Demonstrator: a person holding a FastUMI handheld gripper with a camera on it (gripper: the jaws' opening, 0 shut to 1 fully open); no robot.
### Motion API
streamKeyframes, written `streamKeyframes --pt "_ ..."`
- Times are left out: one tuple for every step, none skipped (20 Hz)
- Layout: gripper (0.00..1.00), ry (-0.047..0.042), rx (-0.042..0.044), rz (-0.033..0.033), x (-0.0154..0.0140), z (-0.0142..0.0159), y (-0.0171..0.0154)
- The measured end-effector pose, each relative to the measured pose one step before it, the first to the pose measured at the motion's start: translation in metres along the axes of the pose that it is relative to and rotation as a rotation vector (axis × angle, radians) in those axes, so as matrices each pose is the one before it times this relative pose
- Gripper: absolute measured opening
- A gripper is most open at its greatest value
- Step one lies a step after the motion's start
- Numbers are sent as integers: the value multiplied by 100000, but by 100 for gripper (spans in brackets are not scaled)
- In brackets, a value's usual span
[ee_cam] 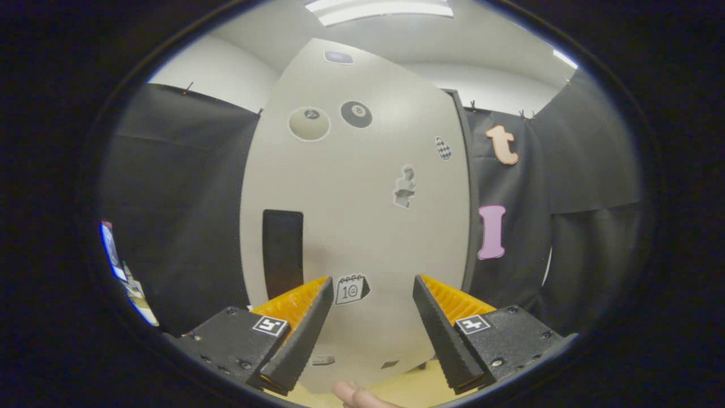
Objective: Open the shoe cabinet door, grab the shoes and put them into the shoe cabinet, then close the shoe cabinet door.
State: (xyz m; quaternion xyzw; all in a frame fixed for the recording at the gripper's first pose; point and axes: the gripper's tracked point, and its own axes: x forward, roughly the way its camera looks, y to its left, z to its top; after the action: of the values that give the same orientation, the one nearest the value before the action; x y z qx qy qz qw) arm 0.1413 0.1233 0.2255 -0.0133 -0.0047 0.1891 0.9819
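The shoe cabinet door is a pale grey panel with several stickers on it, standing close ahead of me. A dark vertical handle slot sits near the door's left edge, just above my left finger. My gripper is open, its two fingers spread wide with nothing between them but the door face beyond. The door looks shut against the cabinet; its dark right edge runs down beside the booth wall.
Black cloth booth walls stand to the left and right of the cabinet. A person's fingertips show at the bottom, below the fingers, over a pale yellow floor.
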Motion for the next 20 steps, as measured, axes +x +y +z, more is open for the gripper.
streamKeyframes --pt "94 989 855 1867 280 -397 1284" --pt "95 446 261 457 273 -269 886" --pt "95 77 -118 -6 126 -223 510" --pt "96 70 -636 -633 223 -189 447" --pt "96 323 -482 -1597 -5 -226 121" --pt "97 -156 17 -1124 100 -187 135" --pt "97 -834 917 -1112 -65 27 44" --pt "97 -207 648 -1047 -146 -94 183" --pt "97 -432 735 -1840 -274 -21 -43" --pt "97 -963 909 -2654 -533 -5 -273" --pt "97 -2022 841 -1846 -611 272 -138" --pt "97 -1384 746 -2438 -754 40 -249" --pt "97 -1379 291 -1956 -737 72 -213" --pt "97 -1180 -387 -1731 -748 58 -62" --pt "97 -475 -1238 -2649 -821 -43 -296" --pt "97 -378 -1639 -3520 -1013 -223 -552" --pt "97 -852 -1073 -3704 -875 -36 -660" --pt "97 -188 -735 -2800 -885 -195 -500" --pt "97 652 -41 -1026 -782 -153 -211" --pt "97 1367 662 163 -629 -361 28"
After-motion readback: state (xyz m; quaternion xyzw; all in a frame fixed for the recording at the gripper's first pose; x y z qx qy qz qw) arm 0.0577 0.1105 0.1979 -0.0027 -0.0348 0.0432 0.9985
